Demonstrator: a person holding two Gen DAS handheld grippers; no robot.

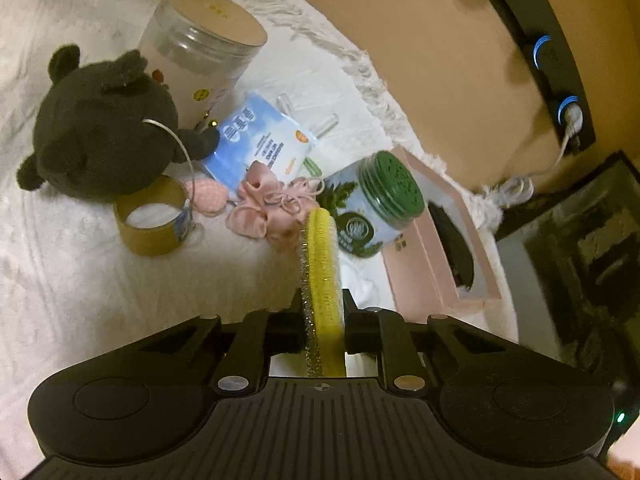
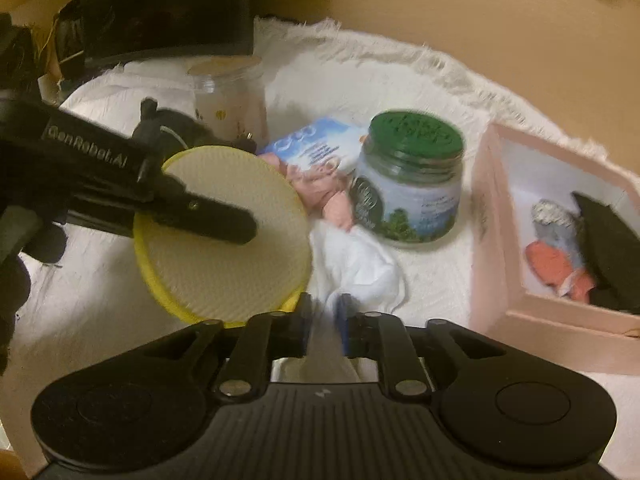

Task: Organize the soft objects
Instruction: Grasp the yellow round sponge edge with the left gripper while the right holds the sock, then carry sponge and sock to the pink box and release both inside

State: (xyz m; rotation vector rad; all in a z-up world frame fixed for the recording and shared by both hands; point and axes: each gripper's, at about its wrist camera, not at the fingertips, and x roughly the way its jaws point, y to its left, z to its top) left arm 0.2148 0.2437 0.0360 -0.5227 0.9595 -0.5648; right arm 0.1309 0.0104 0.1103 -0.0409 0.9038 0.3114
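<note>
Two grippers each carry something soft: the left gripper (image 1: 323,312) clamps a round yellow sponge pad (image 2: 224,232) edge-on, lifted clear of the white blanket (image 1: 72,272), while the right gripper (image 2: 325,320) pinches a white cloth (image 2: 360,276), likely bound for the pink box (image 2: 488,216) nearby.

Matt fuzzy plush bear (image 1: 96,128), glossy plastic jar (image 1: 376,204).

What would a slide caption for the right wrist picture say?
Left gripper clamps a yellow sponge disc while right gripper holds white cloth beside a pink box.
</note>
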